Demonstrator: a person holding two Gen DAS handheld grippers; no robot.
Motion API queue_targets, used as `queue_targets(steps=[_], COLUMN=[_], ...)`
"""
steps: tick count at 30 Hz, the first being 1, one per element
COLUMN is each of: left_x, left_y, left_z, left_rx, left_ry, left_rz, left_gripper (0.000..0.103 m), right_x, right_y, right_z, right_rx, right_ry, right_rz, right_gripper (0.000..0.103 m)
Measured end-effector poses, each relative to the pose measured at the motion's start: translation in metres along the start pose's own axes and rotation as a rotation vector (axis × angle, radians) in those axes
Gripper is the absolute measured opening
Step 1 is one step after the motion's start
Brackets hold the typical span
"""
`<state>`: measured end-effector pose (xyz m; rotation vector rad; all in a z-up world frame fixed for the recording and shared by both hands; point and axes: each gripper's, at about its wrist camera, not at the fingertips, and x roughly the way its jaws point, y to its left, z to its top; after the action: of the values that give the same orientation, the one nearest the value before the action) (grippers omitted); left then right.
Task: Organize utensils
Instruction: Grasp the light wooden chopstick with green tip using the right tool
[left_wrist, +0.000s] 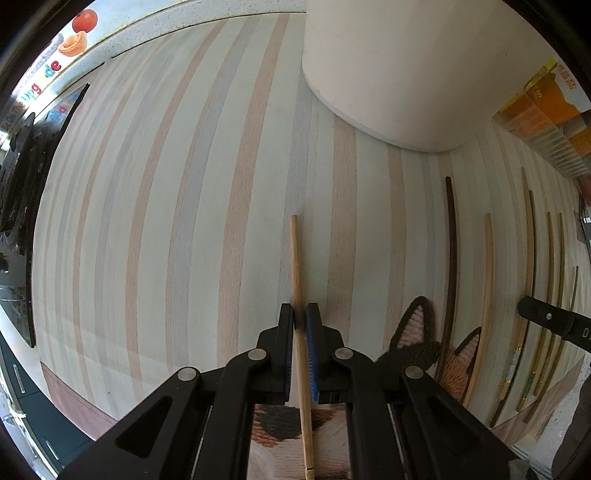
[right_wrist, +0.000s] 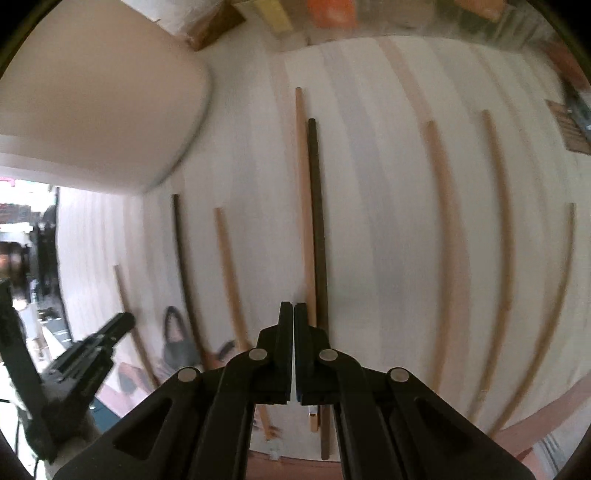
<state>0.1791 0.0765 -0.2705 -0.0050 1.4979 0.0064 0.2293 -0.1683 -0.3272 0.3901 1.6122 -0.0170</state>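
Observation:
My left gripper (left_wrist: 300, 314) points straight down over a striped mat (left_wrist: 184, 221) and is shut on a pale wooden chopstick (left_wrist: 295, 258), whose far end reaches forward past the fingertips. In the right wrist view my right gripper (right_wrist: 293, 310) is shut with nothing between its jaws. Just past its right fingertip, a light chopstick (right_wrist: 303, 203) and a dark chopstick (right_wrist: 317, 221) lie side by side on the mat. Several more chopsticks lie spread out, among them a dark one (left_wrist: 451, 258) and a light one (left_wrist: 488, 277). The left gripper (right_wrist: 118, 325) shows at the lower left of the right wrist view.
A tall white round container (left_wrist: 406, 66) stands on the mat at the back, also visible as the container (right_wrist: 99, 110). An orange packet (left_wrist: 546, 110) lies at the far right. A cat picture (left_wrist: 417, 332) is stitched into the mat. Dark kitchen gear (left_wrist: 22, 184) sits beyond the mat's left edge.

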Motion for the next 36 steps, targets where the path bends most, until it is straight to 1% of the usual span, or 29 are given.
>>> queue_targets(steps=[1, 3, 4, 6, 7, 8, 10, 12, 14, 15, 16, 17, 18, 22, 23, 24, 25, 27, 30, 32, 34, 36], left_x=[0.001, 0.001, 0.001, 0.001, 0.001, 0.002, 0.004, 0.004, 0.005, 0.005, 0.006, 0.005, 0.006, 0.005, 0.006, 0.006, 0.006, 0.006, 0.007, 0.006, 0.006, 0.006], left_y=[0.002, 0.003, 0.004, 0.005, 0.005, 0.005, 0.002, 0.001, 0.0, 0.0, 0.0, -0.001, -0.002, -0.007, -0.008, -0.009, -0.01, -0.012, -0.013, -0.014, -0.015, -0.016], left_z=[0.0, -0.001, -0.001, -0.001, 0.0, 0.0, 0.0, 0.0, 0.0, -0.001, -0.002, -0.002, -0.002, -0.003, -0.004, -0.004, -0.005, -0.006, -0.008, -0.008, -0.009, -0.009], left_rx=[0.0, -0.001, -0.002, -0.001, 0.0, 0.003, 0.004, 0.004, 0.005, 0.006, 0.007, 0.007, 0.007, 0.007, 0.009, 0.015, 0.021, 0.027, 0.016, 0.019, 0.024, 0.024], left_ry=[0.0, 0.001, 0.001, 0.002, 0.002, 0.001, 0.001, 0.0, -0.001, -0.002, -0.003, -0.004, -0.005, -0.009, -0.01, -0.01, -0.012, -0.015, -0.017, -0.017, -0.017, -0.016], left_rz=[-0.001, -0.004, -0.005, -0.002, 0.0, 0.005, 0.009, 0.007, 0.006, 0.007, 0.008, 0.009, 0.011, 0.019, 0.022, 0.025, 0.028, 0.028, 0.022, 0.023, 0.025, 0.023], left_gripper=[0.005, 0.005, 0.005, 0.005, 0.005, 0.005, 0.005, 0.005, 0.005, 0.005, 0.005, 0.005, 0.005, 0.005, 0.005, 0.005, 0.005, 0.005, 0.005, 0.005, 0.005, 0.005], right_x=[-0.003, -0.006, -0.01, -0.025, -0.032, -0.035, -0.036, -0.033, -0.034, -0.029, -0.025, -0.021, -0.021, -0.02, -0.02, -0.02, -0.011, -0.008, -0.001, 0.0, 0.0, 0.002], right_y=[-0.007, -0.016, -0.022, -0.03, -0.033, -0.033, -0.037, -0.04, -0.059, -0.059, -0.064, -0.063, -0.061, -0.046, -0.042, -0.037, -0.019, -0.007, 0.008, 0.013, 0.017, 0.021], right_z=[0.003, 0.0, -0.001, -0.002, -0.002, -0.002, -0.001, 0.002, 0.008, 0.007, 0.006, 0.004, 0.003, 0.002, 0.003, 0.005, 0.0, -0.007, -0.03, -0.039, -0.042, -0.038], right_rx=[0.008, 0.037, 0.054, 0.081, 0.094, 0.099, 0.102, 0.096, 0.096, 0.09, 0.089, 0.093, 0.087, 0.031, 0.019, -0.001, -0.016, -0.066, -0.142, -0.169, -0.176, -0.147], right_ry=[-0.002, -0.006, -0.02, -0.063, -0.08, -0.086, -0.084, -0.064, -0.049, -0.03, -0.019, -0.009, -0.022, -0.028, -0.032, -0.039, -0.041, -0.016, 0.028, 0.044, 0.044, 0.046], right_rz=[0.01, -0.004, -0.003, 0.032, 0.034, 0.03, 0.029, 0.009, -0.005, -0.011, -0.015, -0.009, -0.013, -0.066, -0.082, -0.109, -0.126, -0.135, -0.167, -0.186, -0.203, -0.206], right_gripper=[0.0, 0.0, 0.0, 0.0, 0.003, 0.003, 0.003, 0.003, 0.003, 0.003, 0.005, 0.008, 0.01, 0.012, 0.011, 0.008, 0.007, 0.007, 0.007, 0.007, 0.007, 0.008])
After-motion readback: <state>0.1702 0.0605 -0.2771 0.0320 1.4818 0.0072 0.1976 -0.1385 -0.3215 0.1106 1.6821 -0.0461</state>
